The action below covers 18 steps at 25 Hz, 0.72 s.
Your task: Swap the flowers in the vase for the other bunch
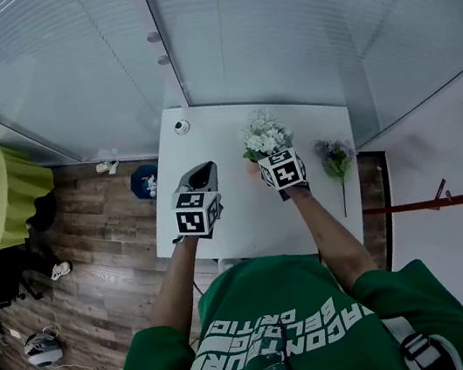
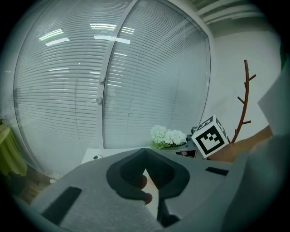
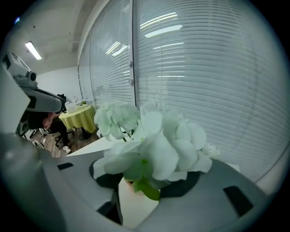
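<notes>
Tabletop, white, pushed up against a wall of slatted blinds, carrying both bunches. Green shirt in the foreground of the head view, white block lettering across it, upside down and curved over the cloth; not safely readable.

White bunch upright toward the far edge, blooms massed, directly ahead of the right gripper and filling that gripper's view. Vase hidden under blooms and gripper; not to be made out.

Other bunch, purplish, flat on the table just to the right of the right gripper, near the right edge. Blooms away from the person, long thin stem running back toward the person, so long axis far-to-near.

Right gripper spread wide, leaves and stems of the white bunch standing between the jaws, no pad visibly pressing. Left gripper pressed together on nothing, tip aimed at bare table, left of the white bunch and well apart from the purplish one.

Right hand plainly the nearer to both bunches. Likely a short sideways reach to the lying stem, jaws set across it rather than along it.

Marker cubes with black-and-white square patterns only, no words. No brand or label visible on flowers or table.
</notes>
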### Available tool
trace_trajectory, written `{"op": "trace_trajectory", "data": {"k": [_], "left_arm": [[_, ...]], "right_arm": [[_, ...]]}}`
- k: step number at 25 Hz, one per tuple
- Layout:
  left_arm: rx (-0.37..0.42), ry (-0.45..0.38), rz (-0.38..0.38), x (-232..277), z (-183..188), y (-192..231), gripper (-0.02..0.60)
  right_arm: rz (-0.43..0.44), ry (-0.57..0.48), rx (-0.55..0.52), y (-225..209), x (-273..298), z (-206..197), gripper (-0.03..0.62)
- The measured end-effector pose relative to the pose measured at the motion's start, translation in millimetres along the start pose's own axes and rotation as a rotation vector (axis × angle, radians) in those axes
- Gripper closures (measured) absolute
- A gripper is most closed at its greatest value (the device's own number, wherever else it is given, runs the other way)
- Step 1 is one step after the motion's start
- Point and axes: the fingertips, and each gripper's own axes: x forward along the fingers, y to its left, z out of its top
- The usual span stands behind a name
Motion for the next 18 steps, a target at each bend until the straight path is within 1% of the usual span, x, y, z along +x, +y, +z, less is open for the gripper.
{"op": "trace_trajectory", "data": {"k": [8,18], "left_arm": [[0.013,-0.006,-0.022,1,0,-13,0.581],[0.029,0.003,-0.065,5,-2,-31,0.582]], "right_arm": [[0.007,-0.011,0.025,0,-21,0,0.408],[-0.012,-0.037,0.052,-5,-47,-5,0.410]]}}
